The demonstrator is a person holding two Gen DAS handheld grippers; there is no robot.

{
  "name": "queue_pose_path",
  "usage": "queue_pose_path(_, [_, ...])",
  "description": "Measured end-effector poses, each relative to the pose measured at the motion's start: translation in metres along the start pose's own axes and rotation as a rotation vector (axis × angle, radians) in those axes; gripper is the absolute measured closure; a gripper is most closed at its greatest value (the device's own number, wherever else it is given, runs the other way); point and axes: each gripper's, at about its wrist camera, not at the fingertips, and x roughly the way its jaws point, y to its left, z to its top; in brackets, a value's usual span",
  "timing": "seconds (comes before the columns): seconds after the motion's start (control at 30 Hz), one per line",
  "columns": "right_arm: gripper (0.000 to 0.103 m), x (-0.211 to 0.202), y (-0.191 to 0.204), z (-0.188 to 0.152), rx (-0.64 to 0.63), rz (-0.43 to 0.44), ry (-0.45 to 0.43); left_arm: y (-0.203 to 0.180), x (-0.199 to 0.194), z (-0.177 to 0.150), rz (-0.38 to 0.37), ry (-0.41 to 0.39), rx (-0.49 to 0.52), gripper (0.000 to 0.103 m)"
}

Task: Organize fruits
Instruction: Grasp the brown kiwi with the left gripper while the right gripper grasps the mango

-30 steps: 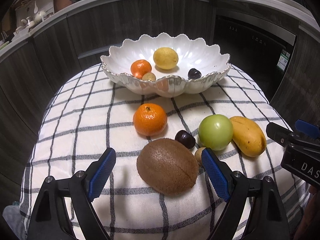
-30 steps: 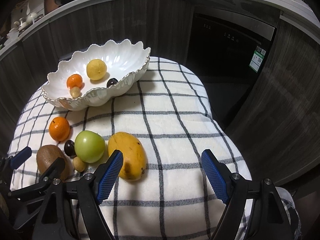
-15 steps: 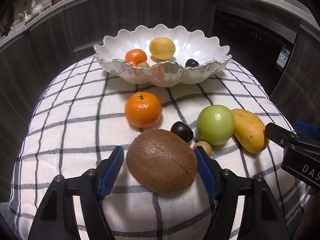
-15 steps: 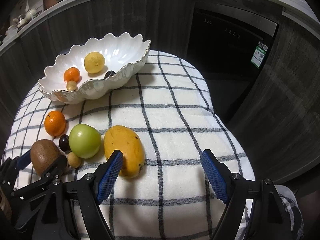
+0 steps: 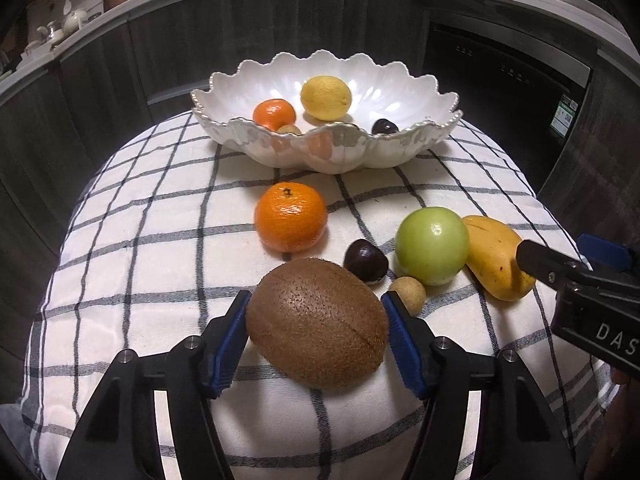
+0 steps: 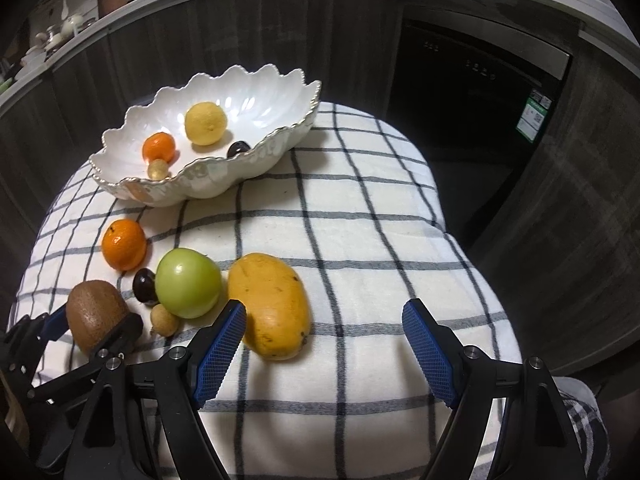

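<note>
Kiwi (image 5: 316, 322): near edge of the checked cloth (image 5: 140, 264), short of the white bowl (image 5: 404, 148).
Left tool (image 5: 316, 334): jaws have just been closing and pinch its broad middle.
Handling: light, fuzzy, soft; you squeeze gently.
Right tool (image 6: 324, 354): spread, empty, beside the mango (image 6: 272, 304).

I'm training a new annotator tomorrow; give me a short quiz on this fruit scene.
1. True or false: the left gripper has its blue pads against the fuzzy brown kiwi.
2. Which fruit lies nearest the right gripper? A) green apple B) yellow-orange mango C) orange mandarin on the cloth
3. How many pieces of fruit sit in the white scalloped ceramic bowl?

Key: 1 true, it has just closed on the kiwi. 2 B. 3 four: yellow lemon, small mandarin, tan longan, dark round fruit.
</note>
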Motion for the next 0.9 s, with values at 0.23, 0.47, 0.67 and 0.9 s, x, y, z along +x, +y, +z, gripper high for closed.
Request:
queue_pose_path(0.23, [0.022,0.012,0.013,0.001,-0.047,0.03,0.033,0.011,-0.003,0.003,0.02,-0.011,-0.022,0.039])
queue_pose_path(0.47, [0.022,0.028,0.017,0.002,-0.057,0.043,0.062,0.016,-0.003,0.005,0.021,-0.017,-0.036,0.039])
queue_pose_path(0.67, [0.024,0.041,0.017,0.003,-0.042,0.079,0.076,0.014,-0.004,0.007,0.025,-0.023,-0.032,0.039])
queue_pose_path(0.9, [0.04,0.046,0.023,0.003,-0.069,0.085,0.067,0.015,-0.004,0.006,0.027,-0.022,-0.035,0.039])
